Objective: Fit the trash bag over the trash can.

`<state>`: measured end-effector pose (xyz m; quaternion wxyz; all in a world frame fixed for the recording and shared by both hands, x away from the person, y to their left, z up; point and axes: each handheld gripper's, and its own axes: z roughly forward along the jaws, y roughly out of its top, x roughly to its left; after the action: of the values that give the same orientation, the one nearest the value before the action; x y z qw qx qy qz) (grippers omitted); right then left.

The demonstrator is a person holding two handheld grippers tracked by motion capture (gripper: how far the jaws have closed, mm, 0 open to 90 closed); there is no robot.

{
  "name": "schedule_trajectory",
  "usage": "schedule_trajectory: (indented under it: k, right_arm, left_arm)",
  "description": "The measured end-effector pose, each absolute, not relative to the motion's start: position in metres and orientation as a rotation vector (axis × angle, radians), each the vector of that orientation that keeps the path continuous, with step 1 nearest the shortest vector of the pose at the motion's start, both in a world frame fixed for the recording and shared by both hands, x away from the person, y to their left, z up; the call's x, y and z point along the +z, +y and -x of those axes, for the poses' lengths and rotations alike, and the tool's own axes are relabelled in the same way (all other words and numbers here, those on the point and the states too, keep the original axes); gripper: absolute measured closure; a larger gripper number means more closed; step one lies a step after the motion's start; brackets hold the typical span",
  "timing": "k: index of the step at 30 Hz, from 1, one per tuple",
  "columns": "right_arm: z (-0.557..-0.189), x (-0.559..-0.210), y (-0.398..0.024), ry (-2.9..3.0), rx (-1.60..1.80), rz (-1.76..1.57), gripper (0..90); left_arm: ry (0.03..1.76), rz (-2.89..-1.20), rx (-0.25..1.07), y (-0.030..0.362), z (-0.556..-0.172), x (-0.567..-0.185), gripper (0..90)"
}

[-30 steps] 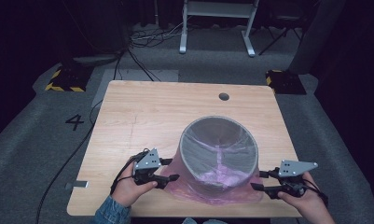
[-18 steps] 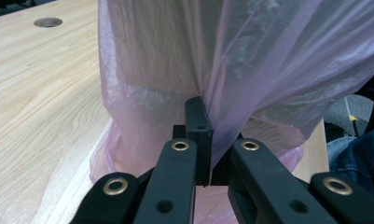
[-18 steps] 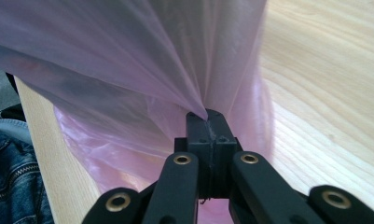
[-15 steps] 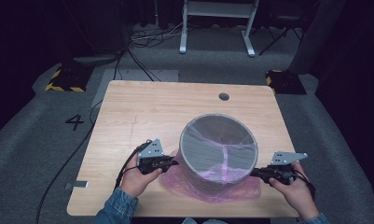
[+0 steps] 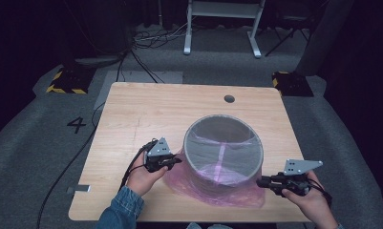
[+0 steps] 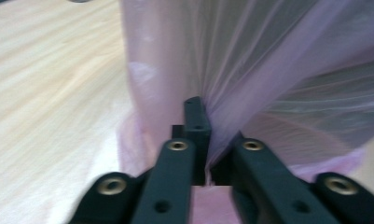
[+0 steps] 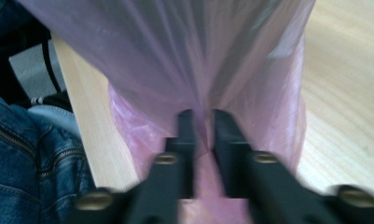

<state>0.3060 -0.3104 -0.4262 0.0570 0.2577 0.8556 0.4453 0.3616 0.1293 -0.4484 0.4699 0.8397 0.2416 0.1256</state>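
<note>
Nearest, at the front edge of the table [image 5: 132, 109], the person's two hands held the grippers on either side of a grey bin [image 5: 223, 152] lined with a pink bag [image 5: 213, 188]. The right gripper [image 5: 260, 182] sat low by the bin's right base, pointing at the bag's skirt where it bunched on the wood. In the right gripper view, its fingers [image 7: 222, 135] stood close together with a fold of the pink film pinched between them; they had just been opening a little, yet the film still ran taut up from the pinch. A denim sleeve [image 7: 31, 158] showed at that view's left.

The left gripper [image 5: 178, 160] met the bin's left side, just above the spread bag. In the left gripper view, its fingers [image 6: 196, 126] were nearly together on a gathered pleat of film, which fanned upward from them; they too had just eased apart slightly.

The bin stood upright near the table's front, right of centre, its mouth open and the bag draped inside and pooled around its foot. Beyond it lay bare wood with a small round hole [image 5: 229, 98], then grey floor carrying a painted 4 [image 5: 77, 125].
</note>
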Motion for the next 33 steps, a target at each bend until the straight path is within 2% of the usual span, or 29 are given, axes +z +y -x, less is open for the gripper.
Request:
schedule_trajectory:
  k: [2,5,7,9,14,22,23,24,25,27,28,30,33]
  right_arm:
    - [-0.307,-0.422,-0.317,2.540,1.359,-0.791,57.3]
    - [-0.309,-0.413,-0.328,2.513,1.390,-0.790,49.2]
    - [-0.311,-0.405,-0.333,2.483,1.394,-0.784,46.2]
    - [-0.314,-0.395,-0.335,2.444,1.423,-0.777,43.2]
    - [-0.325,-0.365,-0.332,2.384,1.430,-0.741,42.9]
    - [-0.349,-0.350,-0.318,2.382,1.413,-0.756,42.4]
    - [-0.352,-0.349,-0.316,2.383,1.414,-0.758,42.8]
    - [-0.354,-0.349,-0.316,2.379,1.411,-0.762,42.6]
    - [-0.356,-0.347,-0.315,2.371,1.411,-0.770,42.4]
    - [-0.358,-0.344,-0.315,2.362,1.417,-0.775,42.4]
    - [-0.359,-0.342,-0.315,2.357,1.416,-0.774,42.9]
    - [-0.360,-0.338,-0.314,2.356,1.410,-0.773,44.7]
    - [-0.360,-0.333,-0.314,2.360,1.402,-0.782,50.4]
  left_arm:
    - [0.594,-2.023,0.322,0.133,-0.358,-0.446,68.8]
    - [0.560,-1.992,0.330,0.138,-0.349,-0.442,44.7]
    - [0.549,-1.999,0.343,0.140,-0.341,-0.440,37.1]
    - [0.543,-2.017,0.368,0.141,-0.334,-0.438,33.8]
    - [0.554,-2.012,0.380,0.144,-0.317,-0.434,30.6]
    - [0.553,-2.043,0.378,0.134,-0.307,-0.437,27.8]
    - [0.550,-2.044,0.381,0.132,-0.308,-0.438,28.4]
    - [0.544,-2.050,0.372,0.130,-0.310,-0.438,33.4]
    - [0.543,-2.057,0.356,0.129,-0.313,-0.439,46.5]
    - [0.553,-2.063,0.355,0.126,-0.320,-0.439,61.1]
    - [0.555,-2.069,0.352,0.126,-0.323,-0.439,74.8]
    - [0.570,-2.069,0.361,0.124,-0.328,-0.438,87.8]
    - [0.595,-2.057,0.380,0.124,-0.338,-0.438,89.9]
